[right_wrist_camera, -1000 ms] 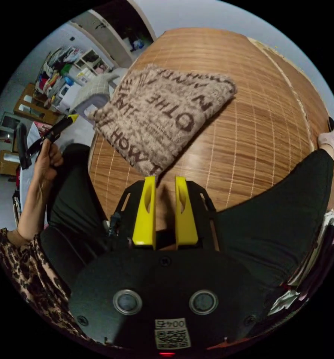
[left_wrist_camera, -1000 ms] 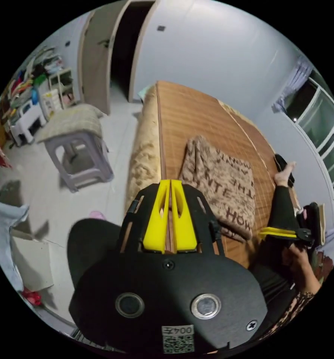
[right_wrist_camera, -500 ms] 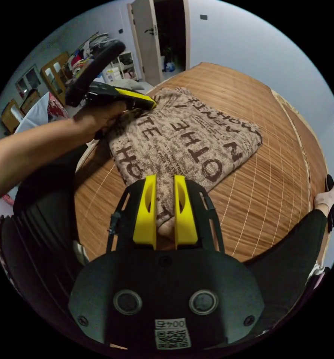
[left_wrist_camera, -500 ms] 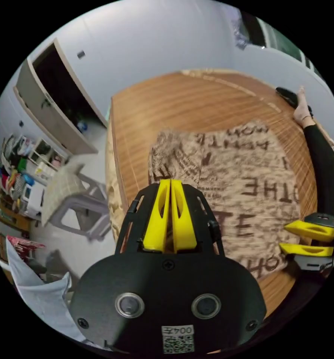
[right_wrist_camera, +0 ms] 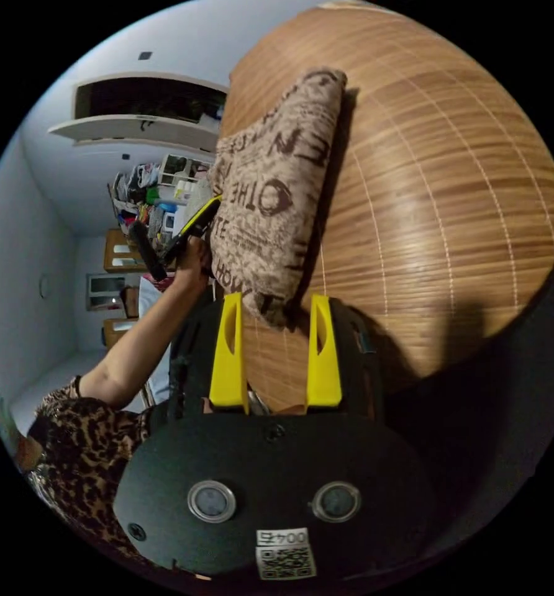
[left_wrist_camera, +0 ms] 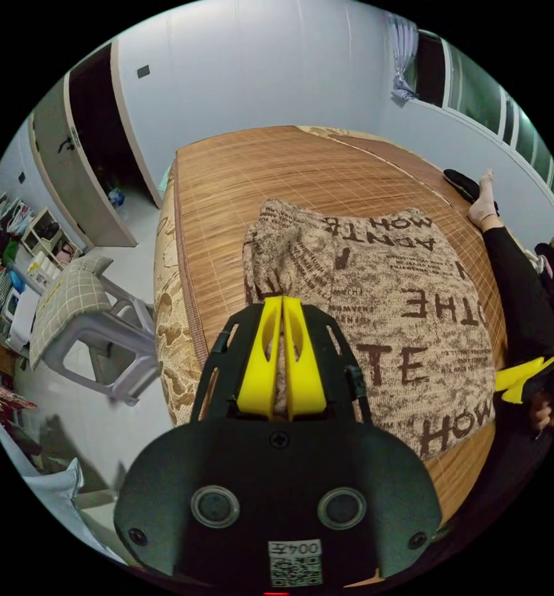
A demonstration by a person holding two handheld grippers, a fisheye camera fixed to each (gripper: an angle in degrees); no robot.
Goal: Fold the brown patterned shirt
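Shirt (left_wrist_camera: 376,310), brown w/ dark lettering, lies folded into a thick rough square on the bamboo mat (left_wrist_camera: 258,167) covering the bed. Left gripper view: left gripper (left_wrist_camera: 282,304) sits at the shirt's near left edge, yellow jaws pressed together w/ a sliver of shirt fabric between them, so it's clamped on the shirt. A bunched fold of the shirt rises just beyond the jaw tips. At the right edge of this view the right gripper (left_wrist_camera: 518,380) pokes in by the shirt's near right corner, held in a hand (left_wrist_camera: 553,403); can't tell from here if it touches the cloth. A leg in dark trousers (left_wrist_camera: 519,292) stretches along the mat beside the shirt, foot in a pale sock. Off the bed to the left stands a grey plastic stool (left_wrist_camera: 97,347) w/ a checked cushion on top, cluttered shelves behind it, and a doorway (left_wrist_camera: 103,143) w/ the door ajar. Right gripper view: picture is rolled, mat fills the upper right. Right gripper (right_wrist_camera: 276,307) has its jaws spread wide apart, gripping nothing; the shirt's near corner (right_wrist_camera: 271,304) hangs between the tips, and whether either jaw touches it I can't tell. Shirt (right_wrist_camera: 271,186) runs away up the frame. On its far left side the left gripper (right_wrist_camera: 193,226) meets the shirt's edge, held by a hand on a bare forearm (right_wrist_camera: 134,354), w/ a leopard-print sleeve (right_wrist_camera: 84,447) lower down
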